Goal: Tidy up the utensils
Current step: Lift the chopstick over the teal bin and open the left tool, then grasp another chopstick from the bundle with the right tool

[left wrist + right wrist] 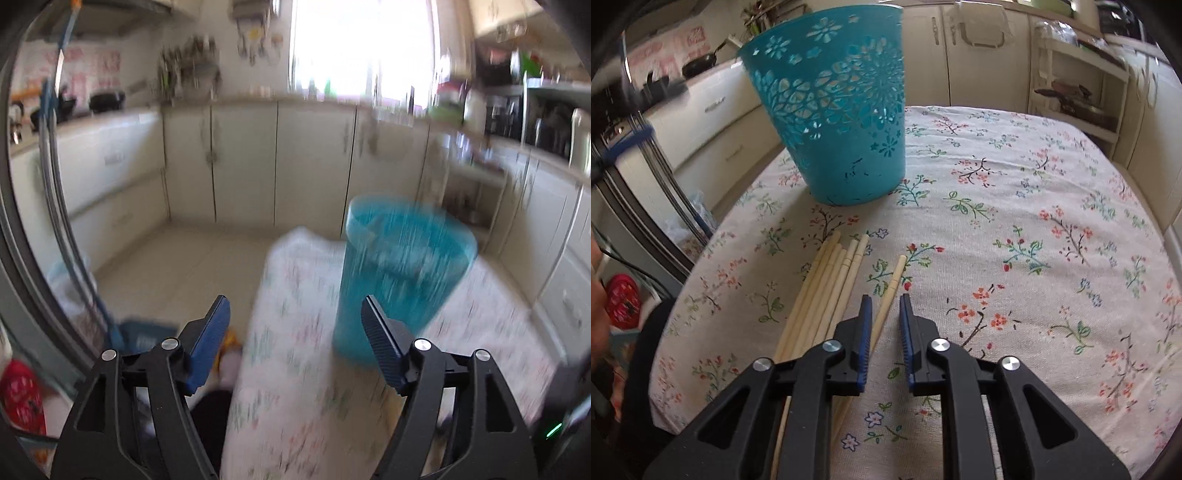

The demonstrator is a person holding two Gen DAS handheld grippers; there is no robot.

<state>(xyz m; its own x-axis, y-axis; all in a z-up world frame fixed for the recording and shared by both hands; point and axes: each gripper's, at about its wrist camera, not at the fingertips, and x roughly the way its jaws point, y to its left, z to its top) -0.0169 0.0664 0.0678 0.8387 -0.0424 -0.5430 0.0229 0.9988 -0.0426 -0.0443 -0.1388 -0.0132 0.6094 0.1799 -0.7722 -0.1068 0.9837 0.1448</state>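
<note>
A teal perforated basket [838, 110] stands upright on the floral tablecloth [1015, 206]. It also shows, blurred, in the left wrist view [402, 273]. Several wooden chopsticks [827, 288] lie in a bundle in front of the basket. One single chopstick [892, 288] lies a little to their right and runs between the jaws of my right gripper [885, 299], which are narrowly open around it, not clamped. My left gripper [295, 306] is wide open and empty, held above the table's left edge, short of the basket.
Cream kitchen cabinets [243, 162] run along the far wall and both sides. A white open shelf unit [1078, 92] stands beyond the table at the right. The table's left edge drops to the floor [177, 266]. A red object [622, 301] sits low at left.
</note>
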